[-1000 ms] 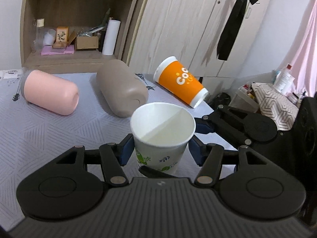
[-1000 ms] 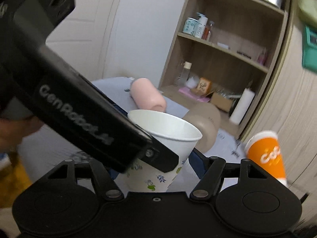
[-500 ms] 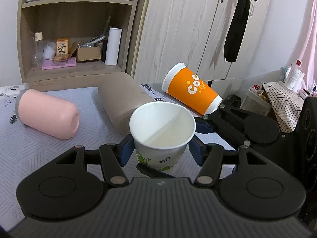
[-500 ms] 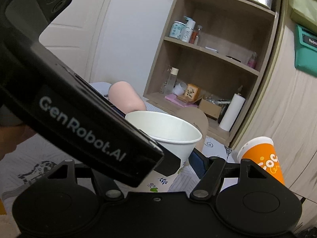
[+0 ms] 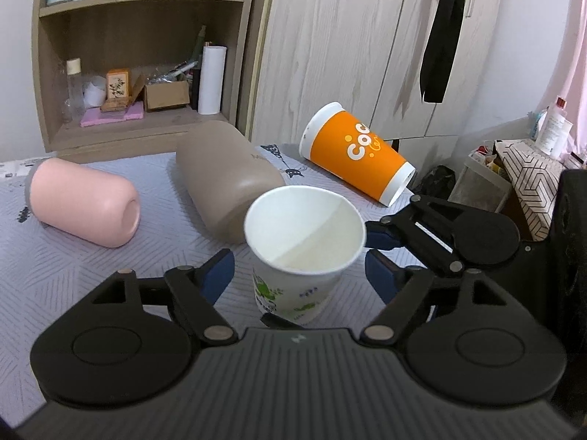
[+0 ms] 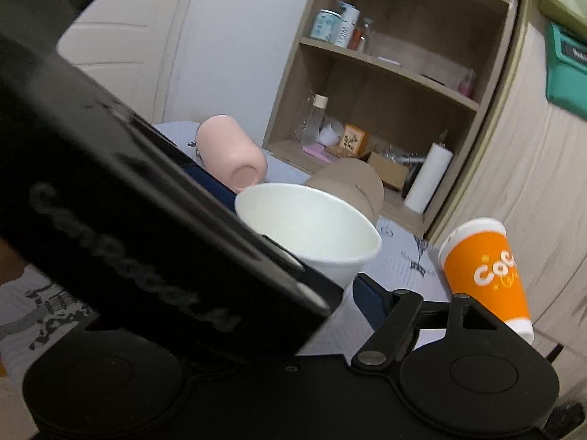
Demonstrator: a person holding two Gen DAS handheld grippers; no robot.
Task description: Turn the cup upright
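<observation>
A white paper cup (image 5: pixel 304 242) with green leaf print stands upright on the grey patterned tablecloth (image 5: pixel 73 267), mouth up. My left gripper (image 5: pixel 299 275) is open, its blue fingertips (image 5: pixel 218 269) apart from the cup on both sides. My right gripper (image 5: pixel 381 238) reaches in from the right, its blue tips close by the cup's rim. In the right wrist view the cup (image 6: pixel 312 227) sits ahead, and the left gripper's black body (image 6: pixel 146 249) hides the right gripper's left finger. The right finger (image 6: pixel 370 300) stands clear of the cup.
A pink cup (image 5: pixel 82 201), a tan cup (image 5: pixel 227 179) and an orange paper cup (image 5: pixel 356 156) lie on their sides behind the white cup. A wooden shelf (image 5: pixel 139 73) and wardrobe (image 5: pixel 348 36) stand beyond the table. Clutter sits at the right (image 5: pixel 513 168).
My left gripper has opened and let go of the white cup, which now stands free on the table. The right gripper's view has shifted a little.
</observation>
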